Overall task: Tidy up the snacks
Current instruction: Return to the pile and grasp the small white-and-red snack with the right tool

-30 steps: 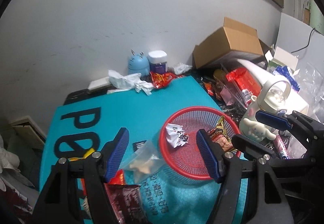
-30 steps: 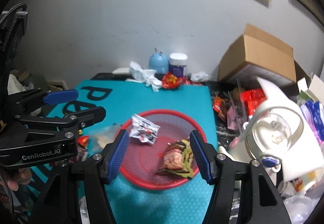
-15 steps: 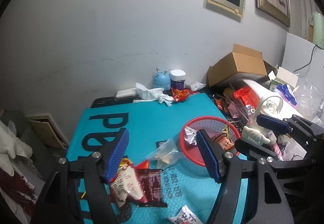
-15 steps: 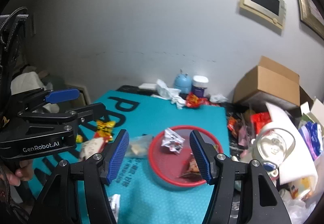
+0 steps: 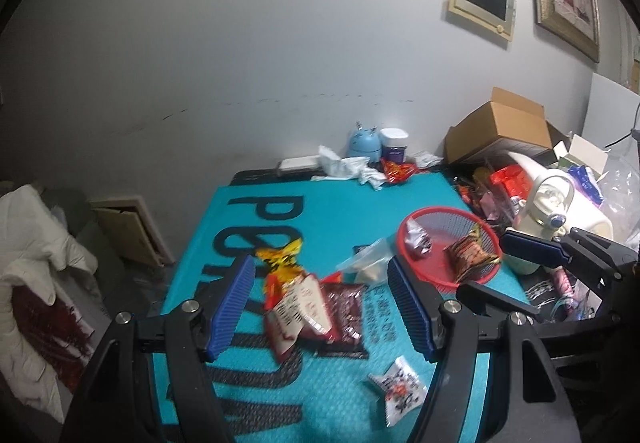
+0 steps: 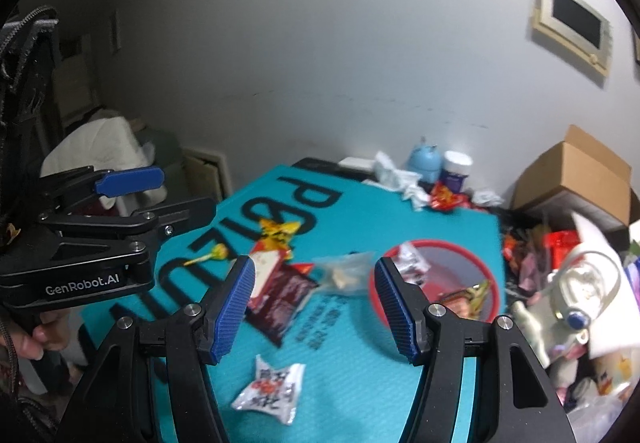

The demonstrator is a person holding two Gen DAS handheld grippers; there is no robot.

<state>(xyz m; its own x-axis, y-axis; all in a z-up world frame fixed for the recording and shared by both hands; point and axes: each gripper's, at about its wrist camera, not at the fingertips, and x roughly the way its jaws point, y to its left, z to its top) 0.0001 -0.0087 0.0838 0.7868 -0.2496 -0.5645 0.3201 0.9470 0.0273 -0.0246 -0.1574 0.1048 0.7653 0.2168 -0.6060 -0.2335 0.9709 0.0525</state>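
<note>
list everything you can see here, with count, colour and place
mat: 1, teal with black letters, covering the table
basket: 1, red mesh, right side of mat
packets in basket: 2, one white, one brown-orange
loose snacks on mat: several, a dark red pack, a yellow-red one, a clear bag, a white packet nearest the camera
lollipop: 1, yellowish, left on mat
blue container: 1, by the wall
white-lidded jar: 1, beside it
cardboard box: 1, brown, right rear
white kettle: 1, right clutter
left tool: open, empty
right tool: open, empty
</note>
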